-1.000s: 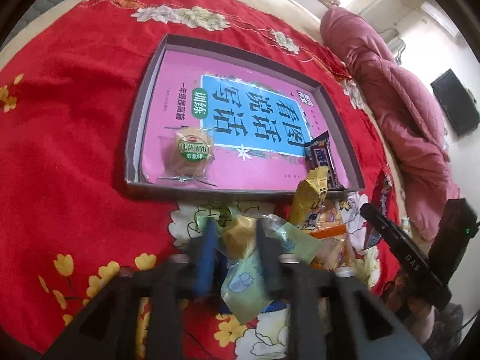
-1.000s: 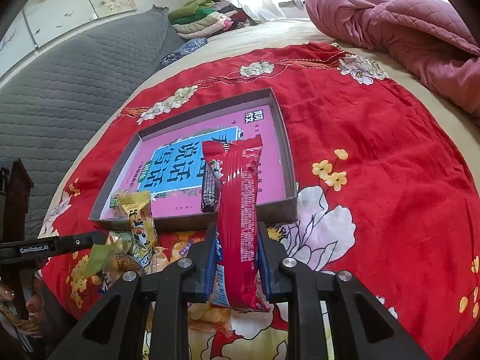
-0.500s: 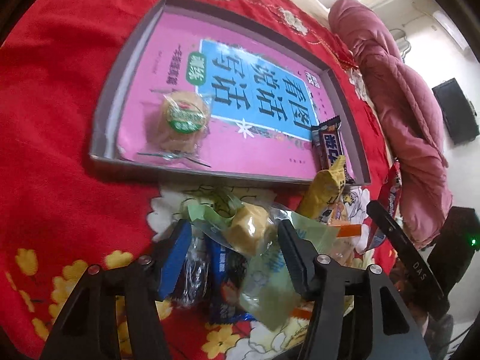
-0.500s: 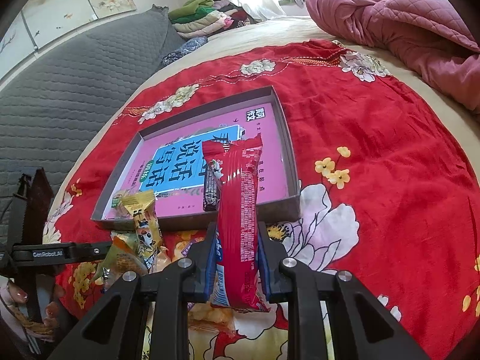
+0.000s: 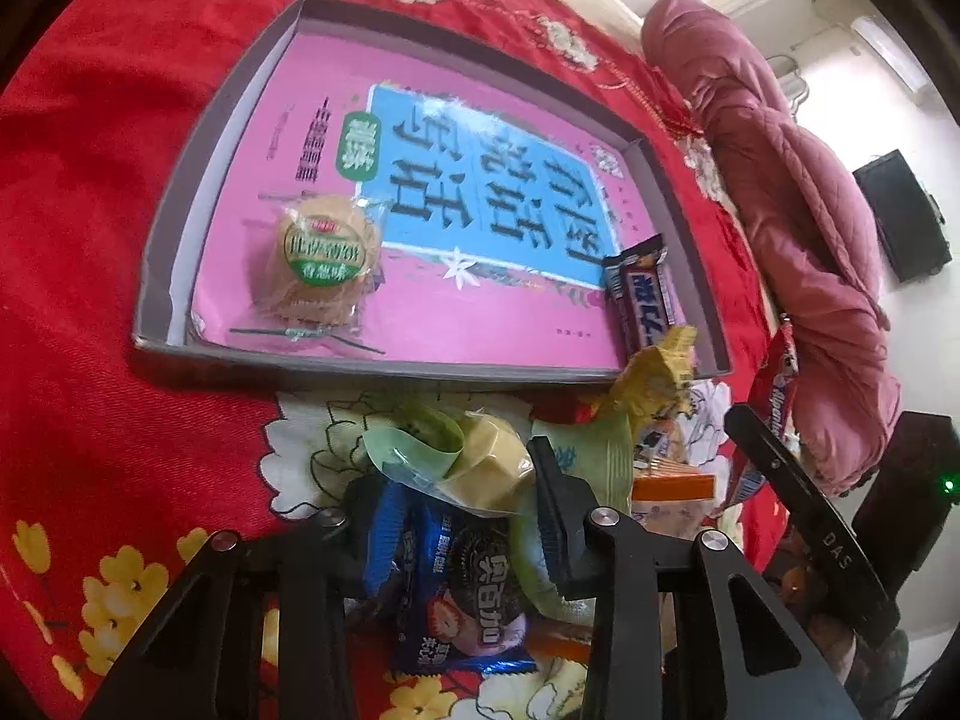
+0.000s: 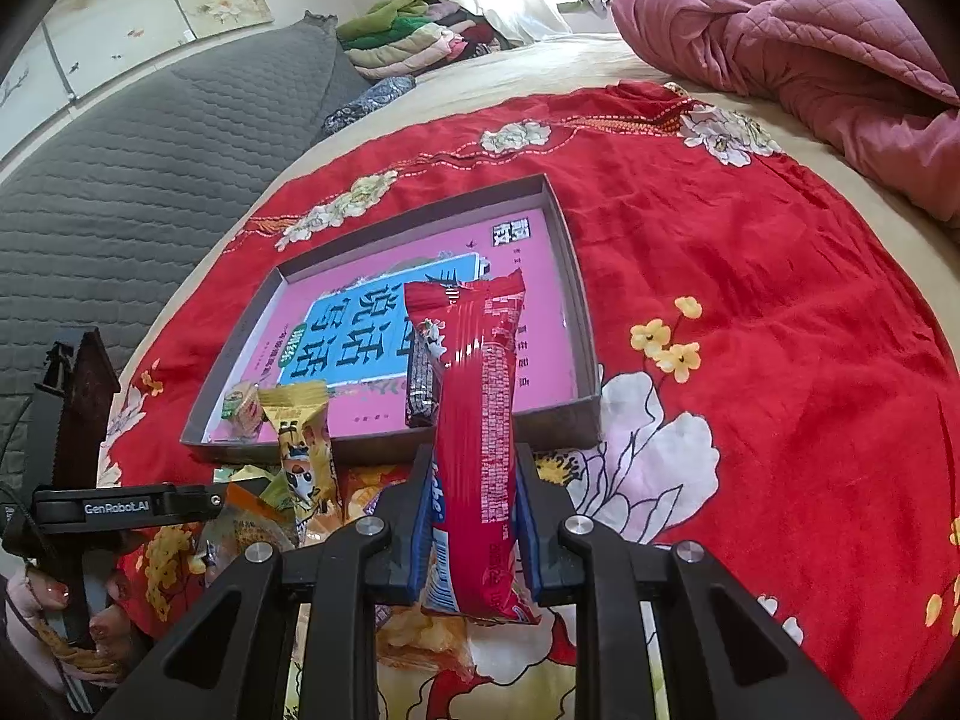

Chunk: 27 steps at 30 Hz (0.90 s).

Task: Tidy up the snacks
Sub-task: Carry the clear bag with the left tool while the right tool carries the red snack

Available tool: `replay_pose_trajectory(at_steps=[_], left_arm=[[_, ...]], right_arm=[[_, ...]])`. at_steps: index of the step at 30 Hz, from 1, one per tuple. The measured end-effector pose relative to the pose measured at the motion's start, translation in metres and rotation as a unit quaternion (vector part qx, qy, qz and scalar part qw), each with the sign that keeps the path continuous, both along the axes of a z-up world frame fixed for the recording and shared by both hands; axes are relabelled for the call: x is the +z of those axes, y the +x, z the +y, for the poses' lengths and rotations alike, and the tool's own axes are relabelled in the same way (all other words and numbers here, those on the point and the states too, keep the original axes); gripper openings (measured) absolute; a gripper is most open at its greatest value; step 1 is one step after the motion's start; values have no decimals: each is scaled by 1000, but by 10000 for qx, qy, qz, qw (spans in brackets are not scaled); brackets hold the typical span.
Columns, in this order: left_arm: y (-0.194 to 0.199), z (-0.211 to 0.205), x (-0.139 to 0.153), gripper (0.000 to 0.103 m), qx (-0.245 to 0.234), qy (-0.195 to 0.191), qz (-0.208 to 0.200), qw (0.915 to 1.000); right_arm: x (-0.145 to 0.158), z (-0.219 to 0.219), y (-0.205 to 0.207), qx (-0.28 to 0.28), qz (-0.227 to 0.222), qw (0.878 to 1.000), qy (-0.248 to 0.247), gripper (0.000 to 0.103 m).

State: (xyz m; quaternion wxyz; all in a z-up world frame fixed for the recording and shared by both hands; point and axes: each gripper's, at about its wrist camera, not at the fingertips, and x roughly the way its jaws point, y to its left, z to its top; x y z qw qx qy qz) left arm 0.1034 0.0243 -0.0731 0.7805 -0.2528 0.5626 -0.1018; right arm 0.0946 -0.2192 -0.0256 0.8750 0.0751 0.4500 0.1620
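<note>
My left gripper (image 5: 462, 498) points down into the snack pile in front of the tray, and its jaws are closing on a blue cookie packet (image 5: 468, 588), with the pads against its sides. A green-and-yellow packet (image 5: 474, 462) lies across the top of it. Held up just short of the tray's near wall is a long red snack packet (image 6: 474, 420), with my right gripper (image 6: 474, 534) shut on it. The grey tray (image 5: 180, 228) holds a pink book, a round cracker pack (image 5: 324, 258) and a dark chocolate bar (image 5: 642, 294).
A yellow packet (image 6: 303, 444) leans on the tray's near wall (image 6: 591, 372). More loose snacks lie on the red flowered cloth (image 6: 780, 300) between the two grippers. A pink quilt (image 6: 810, 42) lies at the far right, a grey padded headboard (image 6: 120, 150) at the left.
My left gripper let go of the green-and-yellow packet, opened wide, sank lower into the pile and closed around the blue cookie packet. The right gripper and its red packet have not moved.
</note>
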Motion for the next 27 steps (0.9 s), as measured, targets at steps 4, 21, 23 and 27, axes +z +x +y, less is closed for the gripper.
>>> replay_pose_trajectory(at_steps=[4,21,23,27], left_arm=[[-5,1,13,40,0,42,-165,9999],[-2,12,65,40,171,129,-860,9961],[4,13,69,40,212,166,-921,9954],[13,13,70,40,296,249,-981,9944]], right_arm=[[4,0,0,8,-102,9999,40,24],[22,-3,12,-37,-467,9987,223,24],[23,-3,15,-30,-496,9985,233,24],[24,0,18,16,-538,9982,259,24]])
